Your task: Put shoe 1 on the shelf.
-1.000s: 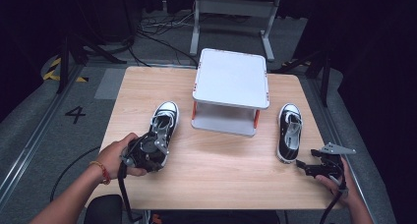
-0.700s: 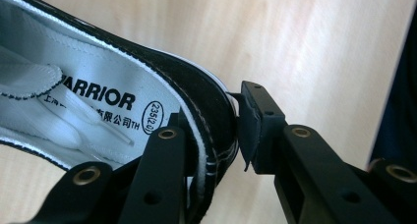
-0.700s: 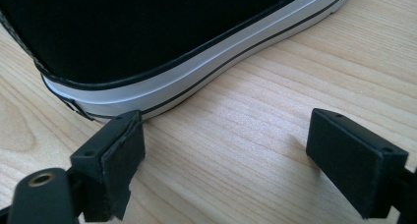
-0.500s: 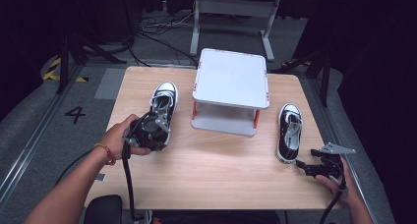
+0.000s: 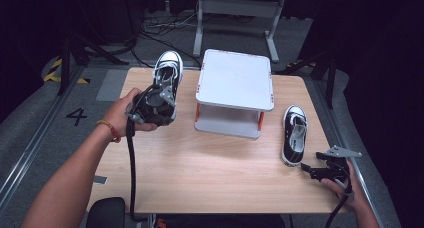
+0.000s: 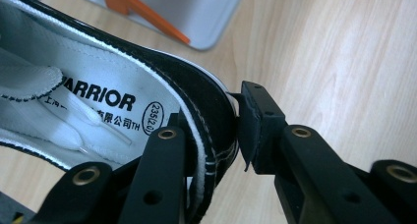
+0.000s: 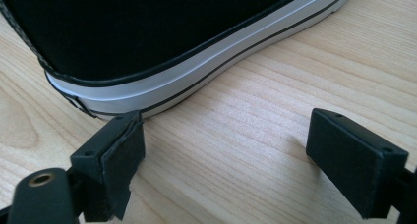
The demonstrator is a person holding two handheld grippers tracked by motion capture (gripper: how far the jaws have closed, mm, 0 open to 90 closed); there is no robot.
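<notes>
A black sneaker with white laces (image 5: 168,69) hangs toe-forward over the table's far left, lifted off the wood. My left gripper (image 5: 159,102) is shut on its heel collar. In the left gripper view one jaw sits inside the sneaker (image 6: 98,101) and the other outside, with my left gripper (image 6: 216,130) pinching the black heel wall. The matching sneaker (image 5: 294,134) lies on the table at the right. My right gripper (image 5: 314,171) stands open just behind its heel. In the right gripper view the sneaker's heel (image 7: 147,32) lies beyond my right gripper (image 7: 226,150), near the left pad.
A white two-level stand with orange legs (image 5: 235,85) occupies the far middle of the wooden table (image 5: 210,173); its corner (image 6: 162,8) shows beyond the lifted sneaker. Cables and a metal frame lie on the floor behind.
My left gripper has risen and moved away toward the far left, carrying the sneaker off the table. The right gripper and its sneaker have stayed put.
</notes>
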